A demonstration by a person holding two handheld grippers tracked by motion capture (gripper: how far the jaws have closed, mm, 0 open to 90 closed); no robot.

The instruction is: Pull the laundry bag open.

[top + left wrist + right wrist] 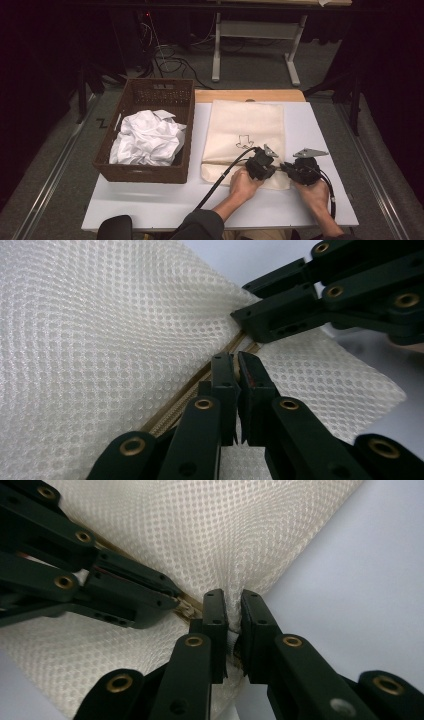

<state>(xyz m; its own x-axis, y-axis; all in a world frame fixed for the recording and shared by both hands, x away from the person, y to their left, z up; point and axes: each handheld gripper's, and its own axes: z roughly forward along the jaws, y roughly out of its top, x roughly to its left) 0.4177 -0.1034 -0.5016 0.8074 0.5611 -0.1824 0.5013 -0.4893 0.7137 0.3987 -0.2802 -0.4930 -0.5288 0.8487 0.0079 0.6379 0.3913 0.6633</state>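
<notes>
Lying near the tabletop's [150, 200] front edge, the cream mesh laundry bag [245, 130] is pinched at its zipper [190, 395] by both grippers. The left gripper [235, 365] clamps the zipper; the right gripper [234, 602] nips the mesh beside it. A brown basket [145, 172] of white cloth [147, 137] sits at the left edge.

The cream mesh bag [247, 132] bears a small outlined arrow [244, 141] pointing toward the near edge, just far of the grippers. A dark Z-shaped mark [102, 123] stands on the floor left of the table. No words are readable.
</notes>
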